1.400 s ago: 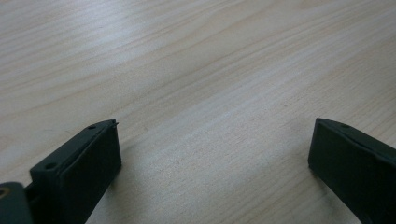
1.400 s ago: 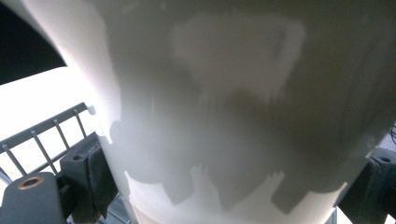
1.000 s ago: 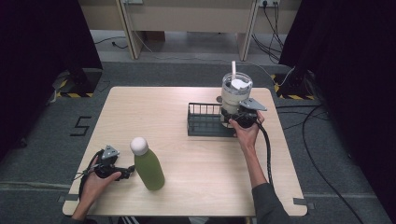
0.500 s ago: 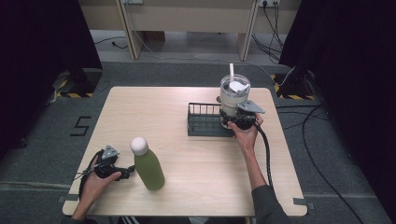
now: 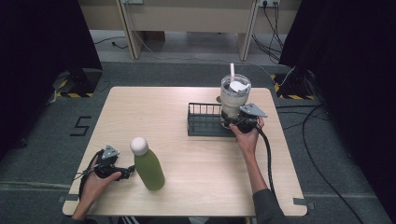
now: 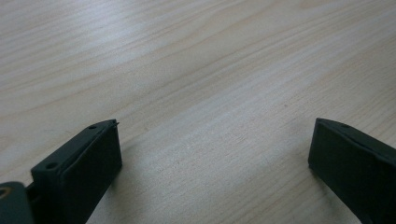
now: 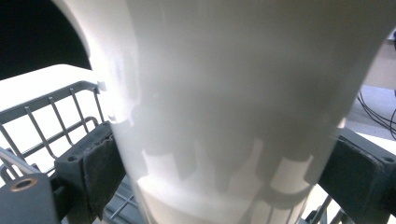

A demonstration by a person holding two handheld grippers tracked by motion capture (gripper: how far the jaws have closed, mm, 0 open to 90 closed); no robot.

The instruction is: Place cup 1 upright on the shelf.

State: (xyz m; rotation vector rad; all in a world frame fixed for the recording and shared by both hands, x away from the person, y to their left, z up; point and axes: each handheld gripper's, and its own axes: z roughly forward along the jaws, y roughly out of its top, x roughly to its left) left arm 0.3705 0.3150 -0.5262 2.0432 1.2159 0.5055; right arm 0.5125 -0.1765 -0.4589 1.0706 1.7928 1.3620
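A tall clear tumbler (image 5: 235, 95) with a lid and a white straw stands at the right end of a black wire rack (image 5: 203, 122). My right gripper (image 5: 232, 122) is shut on its lower part. In the right gripper view the tumbler (image 7: 233, 93) sits between the jaws of the right gripper (image 7: 224, 172), both pads pressed to its wall, with the rack (image 7: 51, 116) wires at the left. A green bottle (image 5: 148, 165) with a white cap stands near the front left. My left gripper (image 5: 127, 173) rests open just left of it, and the left gripper (image 6: 212, 149) has bare wood between its jaws.
The light wooden table (image 5: 154, 112) has open surface across its left and middle. Cables trail from both grippers, the right one running down along the forearm. Dark floor, table legs and loose cables surround the table.
The right gripper and the tumbler have shifted only very slightly at the rack. The left hand, its gripper and the green bottle have not moved.
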